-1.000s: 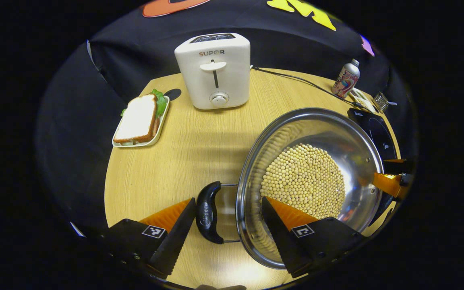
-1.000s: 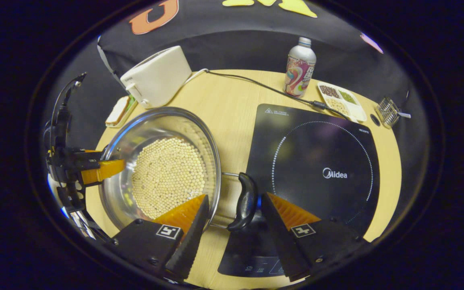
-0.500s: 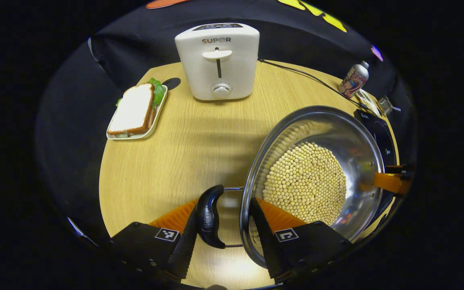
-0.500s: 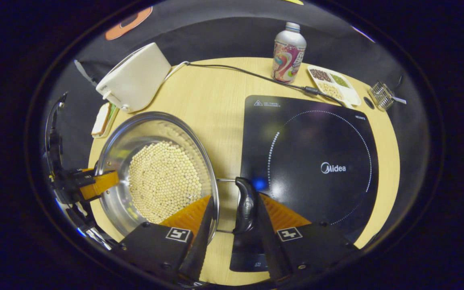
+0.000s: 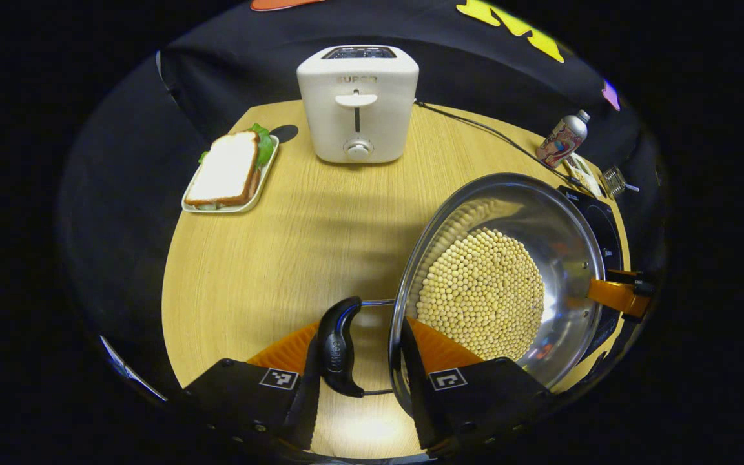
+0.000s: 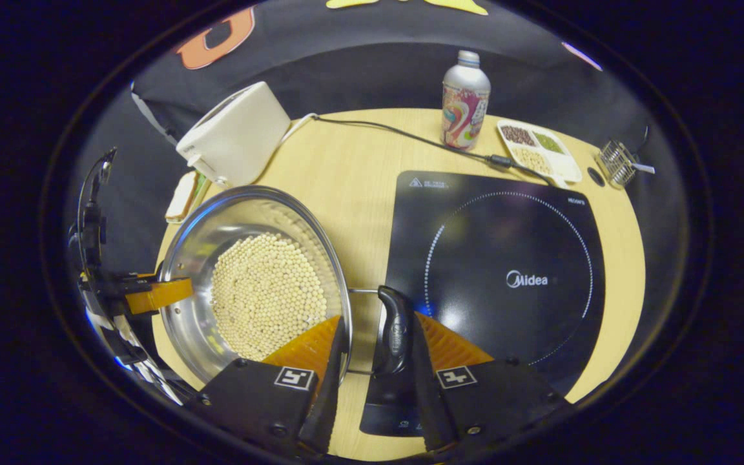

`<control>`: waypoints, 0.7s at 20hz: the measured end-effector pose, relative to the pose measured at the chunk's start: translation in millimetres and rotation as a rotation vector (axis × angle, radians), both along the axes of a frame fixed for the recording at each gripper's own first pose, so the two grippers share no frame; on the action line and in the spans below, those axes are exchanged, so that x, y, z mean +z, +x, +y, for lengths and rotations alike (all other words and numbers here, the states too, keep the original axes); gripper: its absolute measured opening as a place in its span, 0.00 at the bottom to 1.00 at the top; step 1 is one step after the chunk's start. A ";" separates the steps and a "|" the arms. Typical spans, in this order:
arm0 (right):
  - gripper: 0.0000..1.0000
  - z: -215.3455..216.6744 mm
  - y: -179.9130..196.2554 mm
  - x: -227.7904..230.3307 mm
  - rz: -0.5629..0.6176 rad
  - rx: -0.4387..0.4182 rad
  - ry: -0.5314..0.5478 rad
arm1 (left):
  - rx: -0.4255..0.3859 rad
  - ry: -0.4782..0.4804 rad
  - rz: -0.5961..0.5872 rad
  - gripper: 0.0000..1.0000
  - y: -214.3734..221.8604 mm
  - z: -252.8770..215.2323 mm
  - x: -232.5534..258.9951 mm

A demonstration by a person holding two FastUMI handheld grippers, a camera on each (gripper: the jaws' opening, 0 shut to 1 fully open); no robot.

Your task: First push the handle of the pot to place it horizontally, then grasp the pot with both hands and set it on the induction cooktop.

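A steel pot (image 5: 507, 190) holding pale beans (image 5: 482, 290) sits on the wooden table, with black side handles lying level. My left gripper (image 5: 358, 333) is shut across the near handle (image 5: 336, 345), one finger outside it and the other inside the pot wall. In the right gripper view, the right gripper (image 6: 376, 321) clamps the opposite handle (image 6: 396, 332) and the pot (image 6: 249, 194) rim the same way. That handle hangs over the left edge of the black induction cooktop (image 6: 507, 239). Each view shows the other gripper across the pot, the right gripper (image 5: 617, 294) and the left gripper (image 6: 152, 294). I cannot tell whether the pot is off the table.
A white toaster (image 5: 358, 103) stands at the back, with a sandwich on a small tray (image 5: 227, 168) to its left. Behind the cooktop are a bottle (image 6: 465, 100), a divided dish of grains (image 6: 540, 148), a small wire basket (image 6: 617, 161) and a black cable (image 6: 398, 132).
Both grippers went from open around the handles to shut on them. The pot has shifted slightly in both views.
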State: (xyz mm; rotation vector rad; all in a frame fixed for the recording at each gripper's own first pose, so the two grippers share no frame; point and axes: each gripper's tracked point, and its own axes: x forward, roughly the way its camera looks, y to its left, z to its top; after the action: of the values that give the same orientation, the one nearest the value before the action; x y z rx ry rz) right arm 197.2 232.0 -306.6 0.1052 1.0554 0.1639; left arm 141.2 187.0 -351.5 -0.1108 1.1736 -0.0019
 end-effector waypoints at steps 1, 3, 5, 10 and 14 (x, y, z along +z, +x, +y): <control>0.53 0.3 -2.1 8.4 -0.014 0.005 -0.001 | 0.008 -0.004 -0.007 0.48 -1.6 1.5 2.2; 0.53 -1.7 -6.5 18.8 -0.028 0.000 0.010 | -0.004 0.001 -0.022 0.53 -1.0 1.4 3.8; 0.55 -7.0 -10.3 25.1 -0.038 -0.009 0.019 | -0.016 0.001 -0.035 0.68 -0.6 0.4 5.7; 0.55 -34.0 -23.8 44.4 -0.074 -0.042 0.018 | -0.047 -0.018 -0.057 0.68 1.9 -3.3 2.6; 0.52 -70.3 -33.6 61.1 -0.108 -0.096 0.014 | -0.093 -0.033 -0.079 0.58 3.9 -7.7 -0.5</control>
State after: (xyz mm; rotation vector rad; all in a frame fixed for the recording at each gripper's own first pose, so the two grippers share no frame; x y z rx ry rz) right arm 163.6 161.7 -245.5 0.1580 0.9398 0.0893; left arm 145.1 179.3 -352.0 -0.0841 1.0993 -0.1071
